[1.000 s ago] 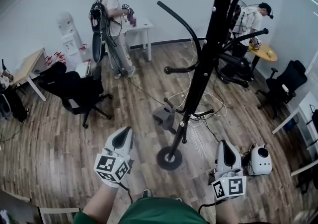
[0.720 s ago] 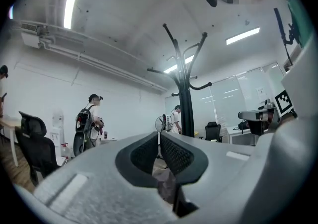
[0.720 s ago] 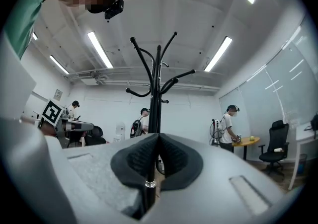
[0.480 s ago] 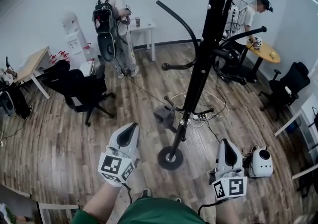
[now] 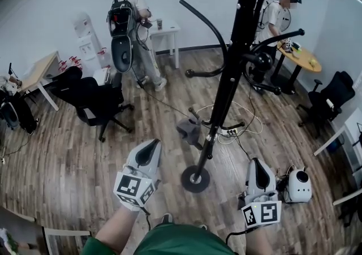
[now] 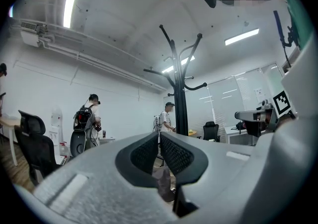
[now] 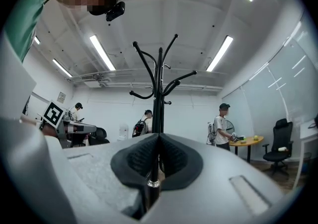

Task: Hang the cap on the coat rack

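The black coat rack point(image 5: 226, 90) stands right in front of me, its round base point(image 5: 195, 179) on the wood floor and its curved hooks overhead. A grey cap-like thing point(image 5: 188, 131) lies on the floor just behind the base. My left gripper point(image 5: 150, 149) hovers left of the base, shut and empty. My right gripper point(image 5: 258, 163) hangs to the right of the base, also shut with nothing held. In the left gripper view the rack point(image 6: 178, 104) rises beyond the closed left gripper point(image 6: 159, 136). In the right gripper view the rack's pole point(image 7: 158, 99) stands straight ahead of the closed right gripper point(image 7: 159, 136).
A white rounded device point(image 5: 298, 185) sits on the floor by my right gripper, with cables point(image 5: 229, 130) behind the rack. A black office chair point(image 5: 93, 104) is at left. Two persons stand at the back, one by a white table point(image 5: 167, 26), one by a round yellow table point(image 5: 304, 59).
My left gripper has drifted up and to the right, nearer the rack's base. The right gripper has held still. The person at the back left has turned and stepped.
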`<state>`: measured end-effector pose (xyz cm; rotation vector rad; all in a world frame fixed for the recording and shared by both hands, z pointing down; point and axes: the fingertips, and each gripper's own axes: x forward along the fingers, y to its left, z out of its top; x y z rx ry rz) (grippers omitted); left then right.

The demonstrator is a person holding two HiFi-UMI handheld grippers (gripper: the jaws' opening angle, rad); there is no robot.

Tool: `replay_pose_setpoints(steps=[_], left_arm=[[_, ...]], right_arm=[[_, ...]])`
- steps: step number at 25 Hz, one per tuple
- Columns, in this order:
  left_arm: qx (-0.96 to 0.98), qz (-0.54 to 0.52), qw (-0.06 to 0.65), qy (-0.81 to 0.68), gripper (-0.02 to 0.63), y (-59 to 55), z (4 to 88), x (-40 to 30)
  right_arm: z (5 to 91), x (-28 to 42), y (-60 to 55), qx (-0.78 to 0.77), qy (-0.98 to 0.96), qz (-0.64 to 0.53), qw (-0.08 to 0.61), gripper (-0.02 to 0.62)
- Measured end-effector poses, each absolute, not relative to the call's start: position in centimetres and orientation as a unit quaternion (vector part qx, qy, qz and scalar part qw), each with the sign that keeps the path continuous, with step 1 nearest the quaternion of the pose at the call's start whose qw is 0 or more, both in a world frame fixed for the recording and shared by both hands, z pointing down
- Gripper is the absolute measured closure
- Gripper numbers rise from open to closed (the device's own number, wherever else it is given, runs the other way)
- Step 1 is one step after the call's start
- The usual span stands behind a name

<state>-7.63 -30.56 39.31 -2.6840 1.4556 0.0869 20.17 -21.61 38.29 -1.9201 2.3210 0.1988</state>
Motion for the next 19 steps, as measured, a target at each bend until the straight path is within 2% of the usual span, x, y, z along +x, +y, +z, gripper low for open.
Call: replay_pose_setpoints(steps=[19], left_arm=[[-0.884,0.009,0.024,0.467,0.584,-33.2,41.4,-8.3]], right_arm=[[38.6,19.1,-22.9,-0.640,0.764,0.058,0.057,0.592]])
